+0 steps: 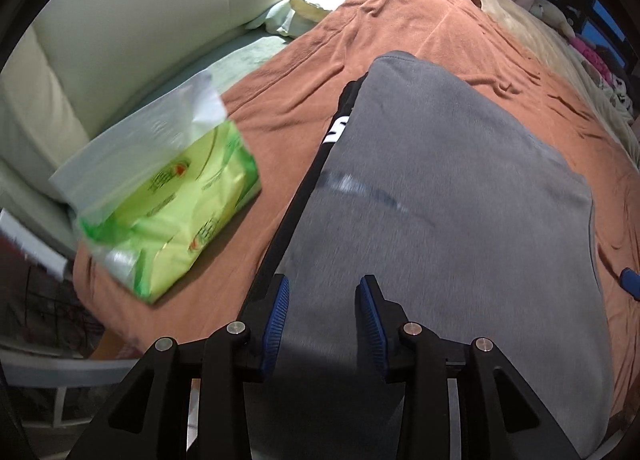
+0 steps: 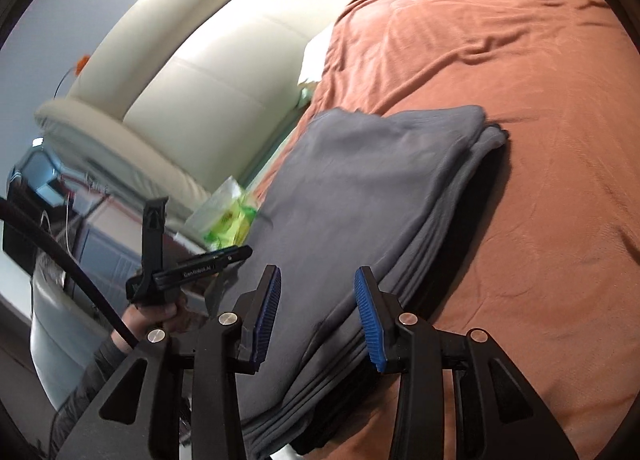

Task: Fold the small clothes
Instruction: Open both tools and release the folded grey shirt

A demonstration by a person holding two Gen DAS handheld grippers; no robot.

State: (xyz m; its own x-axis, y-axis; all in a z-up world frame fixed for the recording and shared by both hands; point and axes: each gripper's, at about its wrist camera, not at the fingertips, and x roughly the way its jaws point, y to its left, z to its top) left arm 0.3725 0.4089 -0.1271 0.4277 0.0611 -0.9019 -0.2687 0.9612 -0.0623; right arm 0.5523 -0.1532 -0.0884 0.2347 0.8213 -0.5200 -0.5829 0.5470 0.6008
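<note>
grey folded fleece garment (image 2: pixel 360 196) is lying stacked on rust-brown bedspread (image 2: pixel 520 100), both grippers (image 1: pixel 323 314) (image 2: pixel 318 314) hovering spread, pinching nothing, folding seemingly finishing.

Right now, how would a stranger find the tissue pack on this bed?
Start at the rust blanket covering the bed, then find the folded grey garment lying on it. The tissue pack sits beside the garment, toward the cream headboard; it is the only bright green, shiny plastic thing there.

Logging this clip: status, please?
Left gripper open, empty. Right gripper open, empty. Grey garment folded on rust blanket. Green packet beside it, clear.
</note>
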